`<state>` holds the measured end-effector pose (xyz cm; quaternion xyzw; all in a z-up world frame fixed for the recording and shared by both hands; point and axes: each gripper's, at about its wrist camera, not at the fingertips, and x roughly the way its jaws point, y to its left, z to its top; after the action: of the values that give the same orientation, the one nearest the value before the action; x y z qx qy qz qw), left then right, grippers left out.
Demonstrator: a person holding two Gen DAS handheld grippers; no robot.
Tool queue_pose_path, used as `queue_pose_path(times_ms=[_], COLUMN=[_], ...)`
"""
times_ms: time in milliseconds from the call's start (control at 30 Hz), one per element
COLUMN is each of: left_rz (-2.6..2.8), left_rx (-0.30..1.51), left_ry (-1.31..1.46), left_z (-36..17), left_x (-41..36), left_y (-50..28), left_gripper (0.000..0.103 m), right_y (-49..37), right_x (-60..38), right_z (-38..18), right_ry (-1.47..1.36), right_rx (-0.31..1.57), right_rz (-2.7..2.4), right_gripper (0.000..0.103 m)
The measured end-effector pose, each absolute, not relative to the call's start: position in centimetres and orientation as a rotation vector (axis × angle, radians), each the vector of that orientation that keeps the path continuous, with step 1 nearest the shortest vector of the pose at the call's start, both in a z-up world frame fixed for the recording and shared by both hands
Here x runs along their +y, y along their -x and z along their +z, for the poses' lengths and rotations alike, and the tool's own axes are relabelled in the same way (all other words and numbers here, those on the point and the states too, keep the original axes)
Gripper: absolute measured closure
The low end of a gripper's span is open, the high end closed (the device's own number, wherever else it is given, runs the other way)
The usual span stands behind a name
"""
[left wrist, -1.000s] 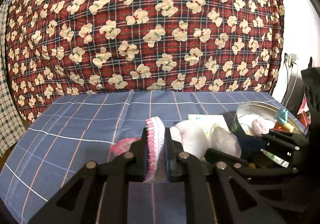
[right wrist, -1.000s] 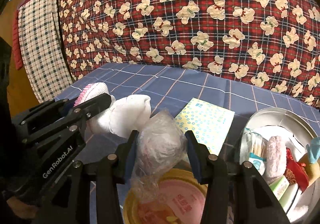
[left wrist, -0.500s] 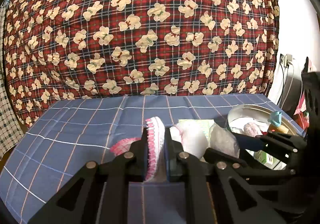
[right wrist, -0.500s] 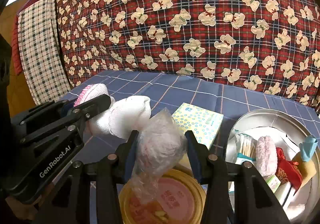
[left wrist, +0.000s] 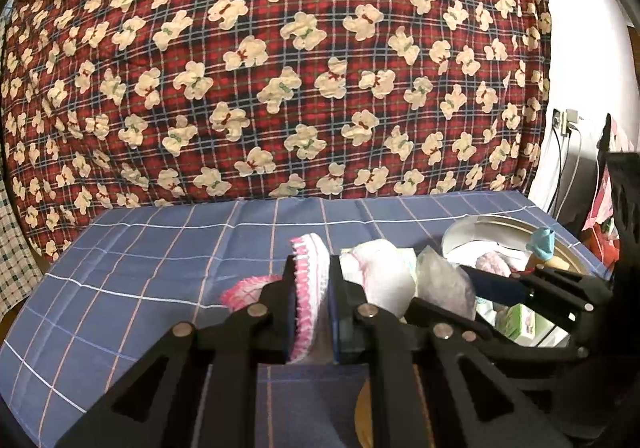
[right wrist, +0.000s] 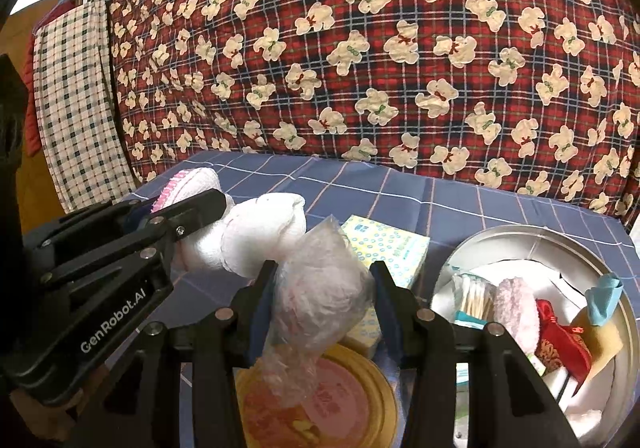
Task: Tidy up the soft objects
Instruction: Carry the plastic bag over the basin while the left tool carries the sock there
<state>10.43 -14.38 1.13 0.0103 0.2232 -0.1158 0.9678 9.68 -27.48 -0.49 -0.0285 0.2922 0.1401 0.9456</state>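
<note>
Pink-edged knit sock [left wrist: 310, 290] sits pinched in our left gripper [left wrist: 311, 312] above the blue checked cloth [left wrist: 160, 248]. Only the right view shows our right gripper [right wrist: 322, 312] clamping a crinkled plastic bag [right wrist: 320, 292] over a yellow lid [right wrist: 320, 404], beside the round tin [right wrist: 600, 248]; open cloth lies left.

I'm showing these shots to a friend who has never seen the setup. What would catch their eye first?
Probably the red plaid teddy-bear blanket filling the whole background behind the blue checked cloth. Next, the two black grippers up front: the left gripper pinches a pink-edged white cloth, the right gripper squeezes a clear plastic bag. A round metal tin of small items sits at right.
</note>
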Motion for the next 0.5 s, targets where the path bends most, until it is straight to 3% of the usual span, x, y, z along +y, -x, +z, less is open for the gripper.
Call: queue_pose_path(times_ms=[500], left_rz=[-0.259], left_rx=[0.429], left_ry=[-0.041], left_z=[1.9], left_x=[-16.4], left_y=[-10.4], left_gripper=[0.093], right_y=[-9.1], right_x=[-29.0], right_z=[0.0], right_ry=[0.038], right_rx=[0.551], right_rz=[0.260], right_gripper=[0.053])
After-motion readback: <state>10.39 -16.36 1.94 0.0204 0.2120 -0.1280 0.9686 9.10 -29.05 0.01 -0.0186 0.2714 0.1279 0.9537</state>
